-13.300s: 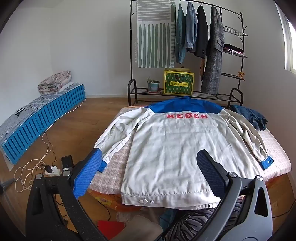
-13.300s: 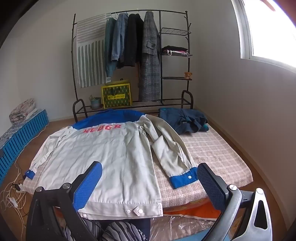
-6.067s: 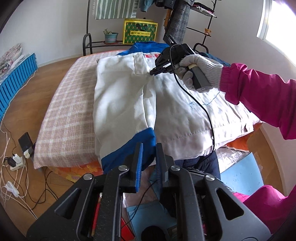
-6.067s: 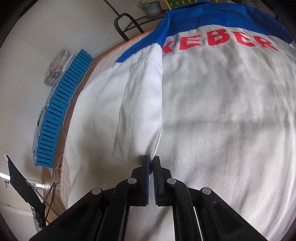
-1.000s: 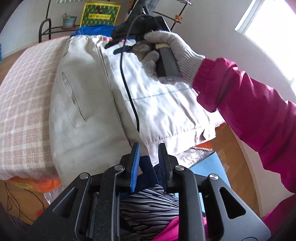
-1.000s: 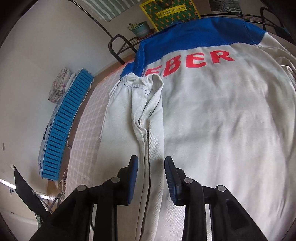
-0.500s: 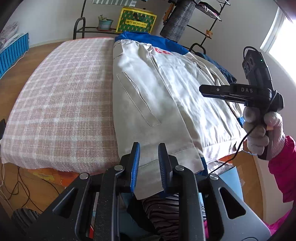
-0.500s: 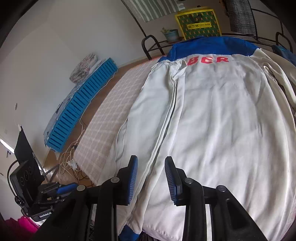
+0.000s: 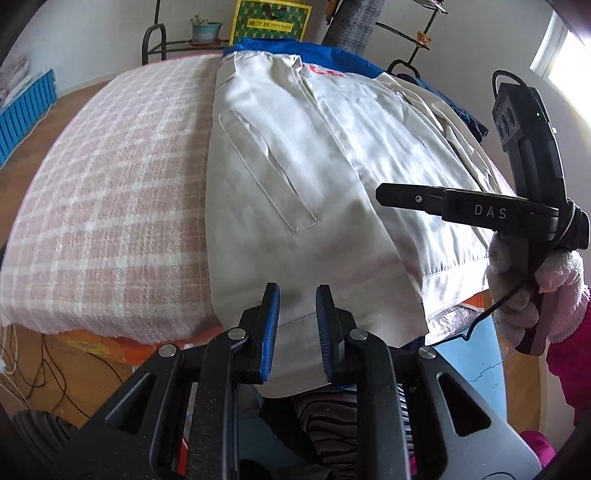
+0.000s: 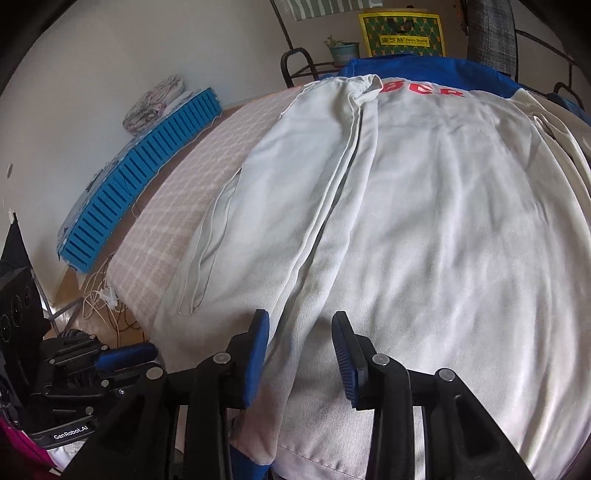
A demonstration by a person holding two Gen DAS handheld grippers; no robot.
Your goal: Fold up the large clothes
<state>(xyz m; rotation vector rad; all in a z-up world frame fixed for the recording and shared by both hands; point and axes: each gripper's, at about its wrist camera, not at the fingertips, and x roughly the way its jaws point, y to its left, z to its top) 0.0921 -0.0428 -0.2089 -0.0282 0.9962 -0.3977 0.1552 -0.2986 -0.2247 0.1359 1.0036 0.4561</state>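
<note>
A pale grey jacket (image 9: 295, 166) with a blue yoke and red letters lies back-up on the bed (image 9: 110, 203), its left side and sleeve (image 10: 332, 184) folded inward along the body. My left gripper (image 9: 295, 325) hovers at the near hem, its jaws a narrow gap apart with nothing pinched. It also shows low left in the right wrist view, as the left gripper (image 10: 125, 354). My right gripper (image 10: 301, 343) stands over the lower end of the folded sleeve. Its jaws are opening and the cloth lies under them, ungripped. In the left wrist view, the right gripper (image 9: 384, 194) hangs side-on above the jacket's right half.
A metal clothes rack with a yellow-green box (image 10: 400, 35) and a plant pot (image 9: 205, 31) stands behind the bed. A blue slatted pad (image 10: 140, 177) and cables (image 10: 99, 291) lie on the floor at left. A dark blue garment (image 9: 461, 110) sits at the far right.
The right gripper drew back from near the collar to the near hem and its jaws widened. The left gripper dipped closer to the hem, gap unchanged.
</note>
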